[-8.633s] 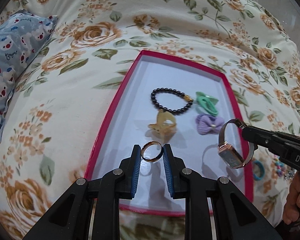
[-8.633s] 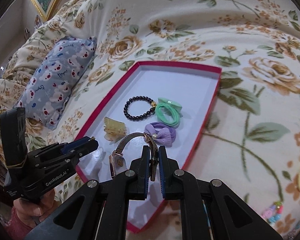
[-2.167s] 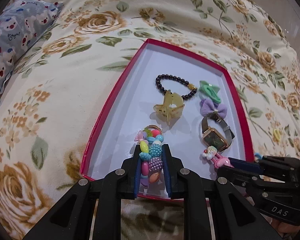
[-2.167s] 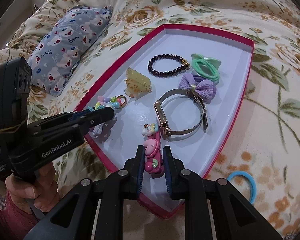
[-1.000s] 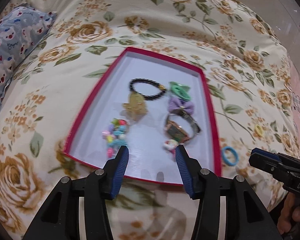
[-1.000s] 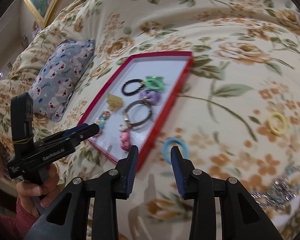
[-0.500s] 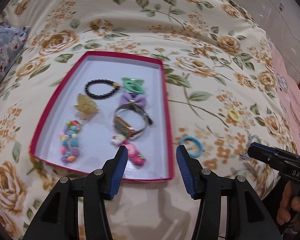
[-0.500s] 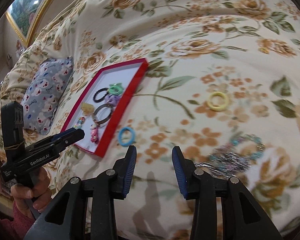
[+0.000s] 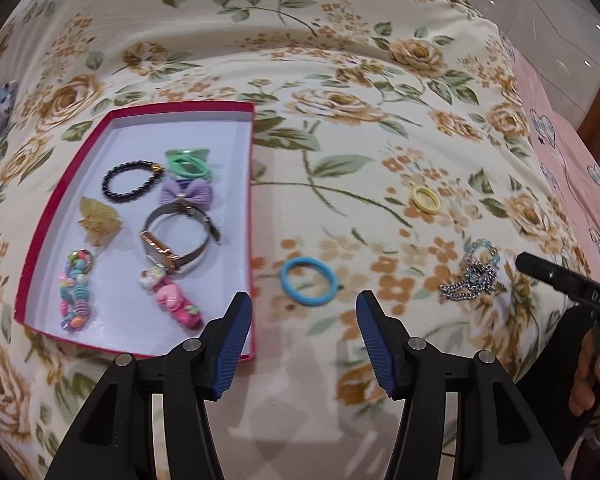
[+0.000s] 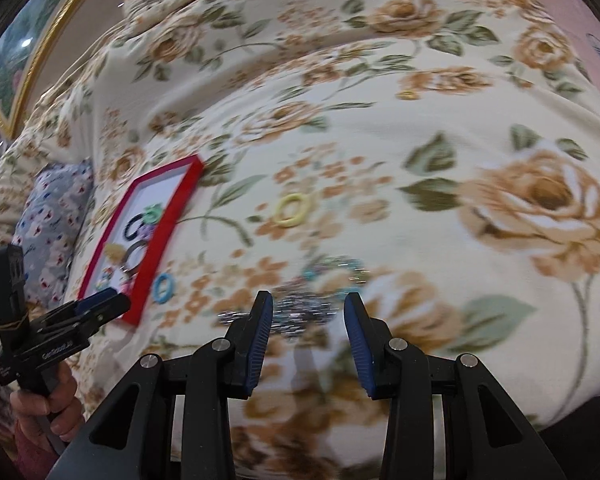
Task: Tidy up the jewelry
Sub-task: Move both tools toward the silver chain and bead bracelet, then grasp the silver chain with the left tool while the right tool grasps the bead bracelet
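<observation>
Now left gripper (image 9: 304,312) gapes over blue ring (image 9: 308,286), empty.

We see our left gripper (image 9: 304,312) and right gripper (image 10: 307,312): black frames, ribbed blue pads lining the jaws, silver screws behind them.

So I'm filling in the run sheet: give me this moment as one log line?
left gripper: open, jaws just widening, empty, over blue hair tie | right gripper: open, empty, at silver chain | tray: seven items
</observation>
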Demonstrator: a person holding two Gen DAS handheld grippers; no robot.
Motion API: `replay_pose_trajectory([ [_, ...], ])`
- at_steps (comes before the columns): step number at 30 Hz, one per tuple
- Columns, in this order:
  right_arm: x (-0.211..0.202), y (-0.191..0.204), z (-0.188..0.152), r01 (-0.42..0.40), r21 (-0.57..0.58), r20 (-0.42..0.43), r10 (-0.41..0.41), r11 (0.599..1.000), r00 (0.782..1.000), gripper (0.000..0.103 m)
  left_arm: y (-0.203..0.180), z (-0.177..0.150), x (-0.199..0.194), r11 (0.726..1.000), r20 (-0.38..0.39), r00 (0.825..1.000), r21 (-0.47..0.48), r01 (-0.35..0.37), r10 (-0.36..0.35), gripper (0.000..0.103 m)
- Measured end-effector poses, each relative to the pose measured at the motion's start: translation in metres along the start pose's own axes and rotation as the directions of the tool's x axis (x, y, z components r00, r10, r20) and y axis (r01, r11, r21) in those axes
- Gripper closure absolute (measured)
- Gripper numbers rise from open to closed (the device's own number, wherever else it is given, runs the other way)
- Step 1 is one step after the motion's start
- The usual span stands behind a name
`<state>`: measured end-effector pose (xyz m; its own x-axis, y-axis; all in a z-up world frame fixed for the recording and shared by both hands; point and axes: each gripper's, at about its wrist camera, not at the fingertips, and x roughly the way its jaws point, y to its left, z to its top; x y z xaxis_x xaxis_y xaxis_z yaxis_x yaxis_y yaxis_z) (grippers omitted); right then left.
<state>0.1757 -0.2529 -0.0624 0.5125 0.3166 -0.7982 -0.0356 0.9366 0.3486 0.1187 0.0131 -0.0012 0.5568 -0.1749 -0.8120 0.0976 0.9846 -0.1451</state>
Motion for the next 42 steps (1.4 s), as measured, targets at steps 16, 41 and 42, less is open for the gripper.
replay_pose_trajectory([
  [16,0.023,-0.021,0.010,0.011,-0.004,-0.038,-0.011,1.000,0.999,0.063,-0.064,0.012,0.040,0.977,-0.059,0.993,0.178,0.115,-0.106,0.047],
  [41,0.020,-0.019,0.026,0.025,-0.048,0.030,-0.023,0.999,0.999,0.092,-0.094,0.023,0.050,0.931,-0.035,0.983,0.316,0.184,-0.182,0.096],
  [42,0.014,-0.018,0.029,0.026,-0.048,0.047,-0.023,0.999,0.999,0.092,-0.090,0.024,0.042,0.934,-0.018,0.982,0.306,0.186,-0.190,0.096],
])
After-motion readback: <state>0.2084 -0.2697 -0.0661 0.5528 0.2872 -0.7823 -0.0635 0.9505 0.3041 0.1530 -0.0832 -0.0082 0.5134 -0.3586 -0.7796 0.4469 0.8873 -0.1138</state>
